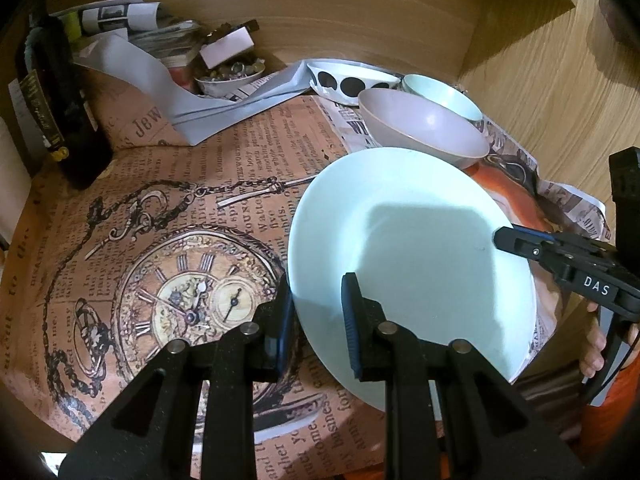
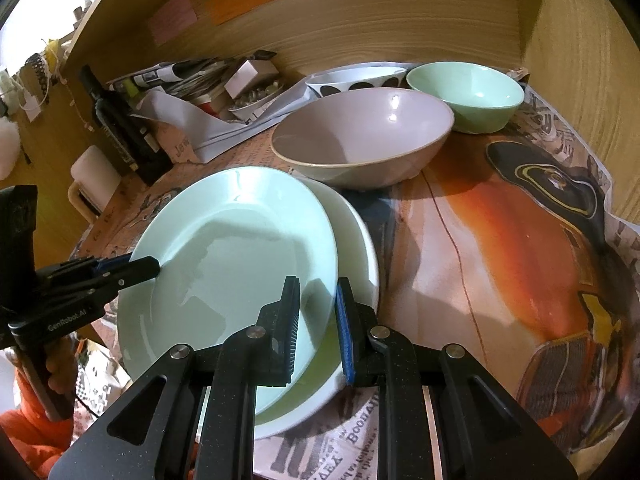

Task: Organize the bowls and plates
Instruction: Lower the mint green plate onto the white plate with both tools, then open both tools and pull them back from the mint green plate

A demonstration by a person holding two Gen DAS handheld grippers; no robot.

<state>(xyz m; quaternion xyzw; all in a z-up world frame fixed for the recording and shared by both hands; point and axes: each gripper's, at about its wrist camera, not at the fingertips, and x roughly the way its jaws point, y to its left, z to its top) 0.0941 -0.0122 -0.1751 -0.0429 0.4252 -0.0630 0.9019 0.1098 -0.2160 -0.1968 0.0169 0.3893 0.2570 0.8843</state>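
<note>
A pale green plate (image 1: 408, 248) (image 2: 240, 248) is held at two sides over the newspaper-lined shelf. My left gripper (image 1: 318, 292) is shut on its left rim, one finger above and one below; in the right wrist view it (image 2: 150, 267) bites the same rim. My right gripper (image 2: 317, 294) is shut on the opposite rim and shows at the plate's right edge (image 1: 502, 237). A white plate (image 2: 360, 240) lies just under the green one. Behind stand a mauve bowl (image 1: 420, 128) (image 2: 360, 136), a green bowl (image 1: 440, 96) (image 2: 468, 92) and a white black-dotted bowl (image 1: 348, 80) (image 2: 352, 78).
A dark bottle (image 1: 60, 120) (image 2: 124, 128) stands at the left. Folded papers and a small dish of trinkets (image 1: 230, 74) crowd the back left corner. Wooden walls (image 2: 580, 60) close the back and right. A white mug (image 2: 94, 184) sits outside at the left.
</note>
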